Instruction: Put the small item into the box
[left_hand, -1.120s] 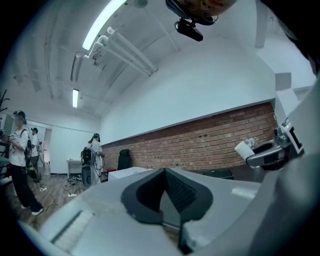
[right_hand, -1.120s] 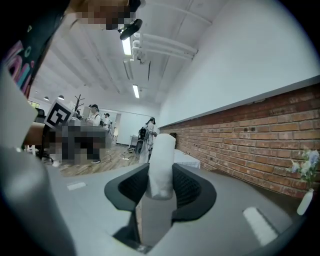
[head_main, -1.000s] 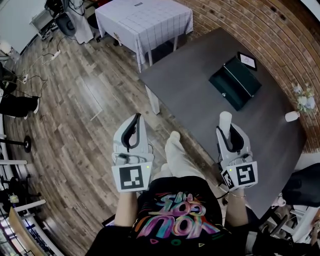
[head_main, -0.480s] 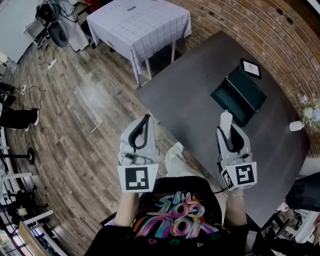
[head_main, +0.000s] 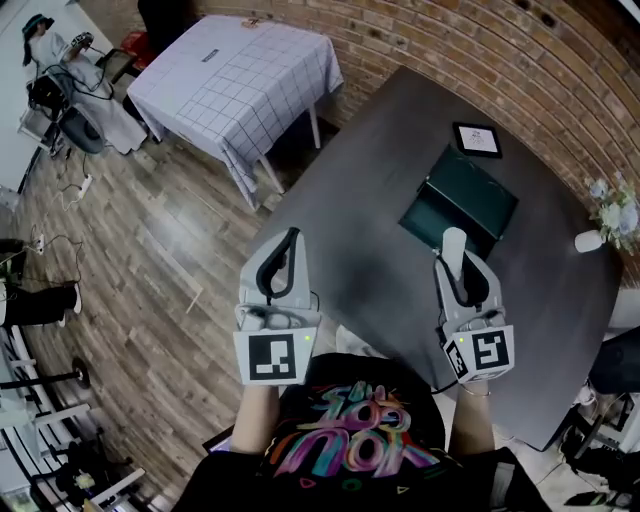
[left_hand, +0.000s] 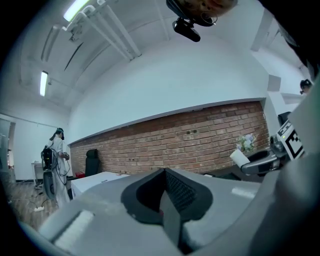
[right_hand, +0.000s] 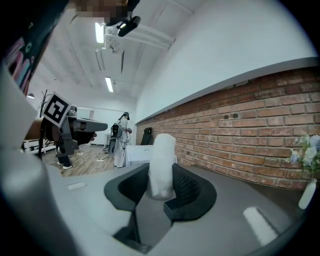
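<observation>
Plainly the small white item (head_main: 453, 241) was not in the box yet: it stood upright, clamped between the two jaws of the right gripper (head_main: 457, 266), its rounded top poking out past their tips. In the head view it hung over the dark table (head_main: 350, 190), on the near side of the dark green box (head_main: 462, 200), which lay open on the tabletop with its lid folded back toward the far wall. Beyond the box, toward the brick wall (head_main: 520, 50), a small framed card (head_main: 477, 139) lay on the table, and off at the right edge stood a white vase (head_main: 588, 240) with pale flowers (head_main: 612, 208). The left gripper (head_main: 288, 246) was held level with the right one, well apart from it, over the table's near left edge; its jaws were pressed together with nothing between them. Farther left, across the wooden floor (head_main: 150, 250), stood a second table under a white checked cloth (head_main: 240, 80).
</observation>
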